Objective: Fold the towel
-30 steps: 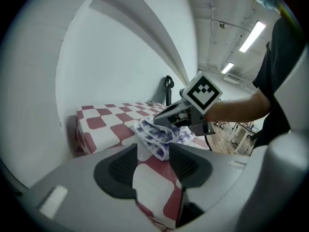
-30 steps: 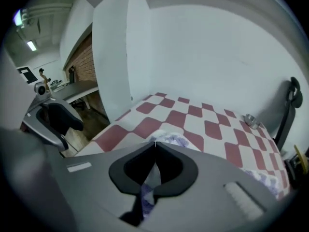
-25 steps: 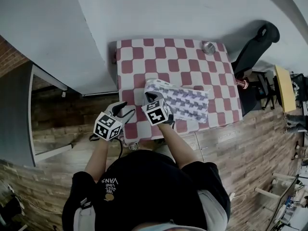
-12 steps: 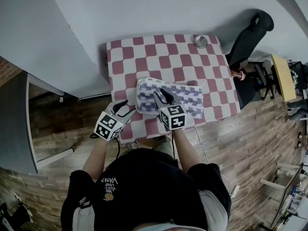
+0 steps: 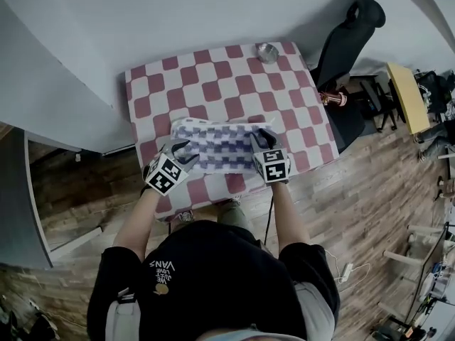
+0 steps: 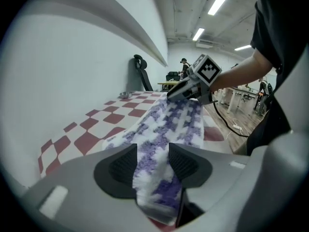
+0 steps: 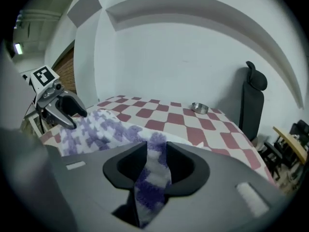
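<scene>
towel (image 5: 217, 148) looks part-folded on bench (image 5: 213, 69) | left hand-held gripper (image 5: 180, 148) clamps left end | right hand-held gripper (image 5: 264, 138), jaws just opened, pinches right end | folds remain

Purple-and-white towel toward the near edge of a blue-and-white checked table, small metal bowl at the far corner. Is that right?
Not quite. The table is checked red and white, not blue, as the head view shows. The rest holds: the purple-and-white towel is toward its near edge, and the small metal bowl sits at the far corner.
</scene>
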Motion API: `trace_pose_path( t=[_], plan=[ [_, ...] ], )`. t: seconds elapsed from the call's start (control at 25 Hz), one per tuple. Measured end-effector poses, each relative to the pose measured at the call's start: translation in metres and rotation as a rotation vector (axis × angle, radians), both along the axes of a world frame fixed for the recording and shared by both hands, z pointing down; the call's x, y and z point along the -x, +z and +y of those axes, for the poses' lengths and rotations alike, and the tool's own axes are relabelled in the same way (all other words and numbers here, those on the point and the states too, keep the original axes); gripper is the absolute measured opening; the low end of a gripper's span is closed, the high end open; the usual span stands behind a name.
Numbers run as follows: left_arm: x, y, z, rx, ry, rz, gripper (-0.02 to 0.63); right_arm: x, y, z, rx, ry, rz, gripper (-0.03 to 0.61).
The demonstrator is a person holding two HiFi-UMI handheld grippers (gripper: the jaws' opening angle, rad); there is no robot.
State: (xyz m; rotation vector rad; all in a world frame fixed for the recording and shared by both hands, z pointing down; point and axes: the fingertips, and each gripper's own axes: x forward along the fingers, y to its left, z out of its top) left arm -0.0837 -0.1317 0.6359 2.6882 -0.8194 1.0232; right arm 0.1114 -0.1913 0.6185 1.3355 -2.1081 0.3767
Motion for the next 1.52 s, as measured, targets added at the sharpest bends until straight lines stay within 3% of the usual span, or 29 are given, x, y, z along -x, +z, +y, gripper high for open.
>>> trace_pose_path(
  t=[0.2, 0.4, 0.52, 0.68, 0.88, 1.12, 1.24, 1.4, 1.52],
  plan=[
    [0.001, 0.024, -0.02, 0.063, -0.063, -0.059, 0.192, -0.011, 0.038, -0.016, 0.108, -0.031, -0.008, 0.12],
    [0.003, 0.029, -0.021, 0.099, -0.122, -0.05, 0.192, -0.016, 0.028, -0.015, 0.117, -0.043, -0.177, 0.127],
    [0.009, 0.026, -0.019, 0.102, -0.15, -0.05, 0.192, -0.047, 0.009, -0.007, 0.106, 0.081, -0.364, 0.129],
    [0.018, 0.025, -0.012, 0.106, -0.188, -0.023, 0.196, -0.092, 0.017, 0.019, 0.188, 0.277, -0.57, 0.147],
    [0.024, 0.026, -0.007, 0.119, -0.222, 0.014, 0.195, -0.098, 0.034, 0.048, 0.296, 0.357, -0.739, 0.187],
    [0.023, 0.027, -0.007, 0.138, -0.209, 0.05, 0.195, -0.077, 0.054, 0.058, 0.435, 0.353, -0.74, 0.187],
    [0.024, 0.03, -0.007, 0.149, -0.203, 0.049, 0.196, -0.061, 0.057, 0.059, 0.527, 0.322, -0.811, 0.108],
    [0.021, 0.033, -0.006, 0.159, -0.214, 0.051, 0.195, -0.068, 0.044, 0.058, 0.517, 0.344, -0.954, 0.052],
    [0.004, 0.031, -0.003, 0.161, -0.195, 0.062, 0.195, -0.089, 0.031, 0.061, 0.484, 0.342, -0.94, 0.046]
  ],
)
